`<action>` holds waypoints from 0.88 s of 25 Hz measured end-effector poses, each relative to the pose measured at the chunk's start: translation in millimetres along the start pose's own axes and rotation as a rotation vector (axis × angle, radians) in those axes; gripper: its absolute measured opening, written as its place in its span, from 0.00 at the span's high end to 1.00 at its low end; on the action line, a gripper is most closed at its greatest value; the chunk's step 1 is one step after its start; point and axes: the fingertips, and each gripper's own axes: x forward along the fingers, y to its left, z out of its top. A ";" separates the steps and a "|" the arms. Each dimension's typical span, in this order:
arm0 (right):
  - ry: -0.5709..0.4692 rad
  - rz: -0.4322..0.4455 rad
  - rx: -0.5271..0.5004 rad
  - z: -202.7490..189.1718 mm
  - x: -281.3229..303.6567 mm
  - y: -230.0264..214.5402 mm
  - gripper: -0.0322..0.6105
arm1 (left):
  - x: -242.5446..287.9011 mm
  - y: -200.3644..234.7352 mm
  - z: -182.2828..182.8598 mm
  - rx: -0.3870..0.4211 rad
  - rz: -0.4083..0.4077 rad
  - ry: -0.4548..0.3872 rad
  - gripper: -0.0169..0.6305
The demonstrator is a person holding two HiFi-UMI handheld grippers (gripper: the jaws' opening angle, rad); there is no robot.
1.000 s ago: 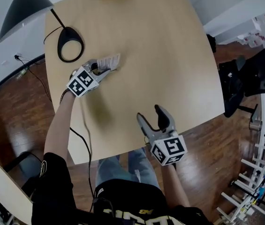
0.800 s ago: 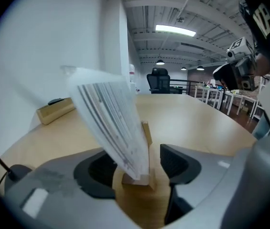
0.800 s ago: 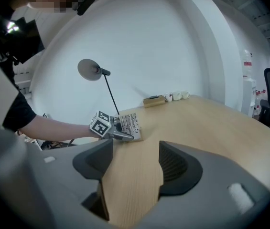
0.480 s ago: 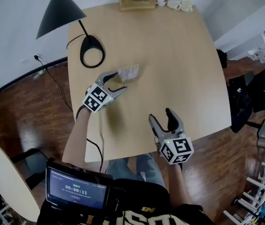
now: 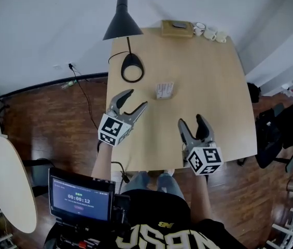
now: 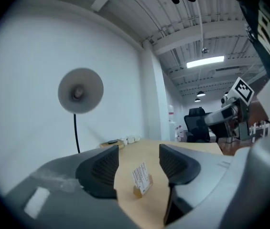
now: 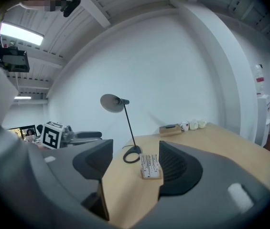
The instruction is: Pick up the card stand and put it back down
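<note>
The card stand (image 5: 164, 90) stands on the table (image 5: 213, 87) beside the lamp (image 5: 131, 69) base, untouched. Nearer the person than the lamp, the left gripper (image 5: 137, 98) is empty, jaws apart though just narrowing. The right gripper (image 5: 191, 120), farther from the lamp, is also parted and empty.

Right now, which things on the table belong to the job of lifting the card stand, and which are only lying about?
For the job:
- card stand, standing upright on the table

Only lying about:
- black lamp, at the table's far left
- wooden block, at the far edge
- small white cups, beside the block
</note>
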 end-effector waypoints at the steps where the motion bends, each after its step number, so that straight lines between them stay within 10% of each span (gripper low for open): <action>1: -0.017 0.002 -0.011 7.8 -3.7 5.5 0.47 | -11.8 -1.5 13.8 -0.005 0.021 -0.027 0.54; 8: -0.145 0.033 -0.122 51.7 -47.8 53.5 0.47 | -86.4 -43.9 88.5 -0.013 0.104 -0.205 0.55; 22: -0.231 0.077 -0.165 39.4 -237.0 9.8 0.47 | -133.2 -250.4 107.8 -0.042 0.303 -0.186 0.50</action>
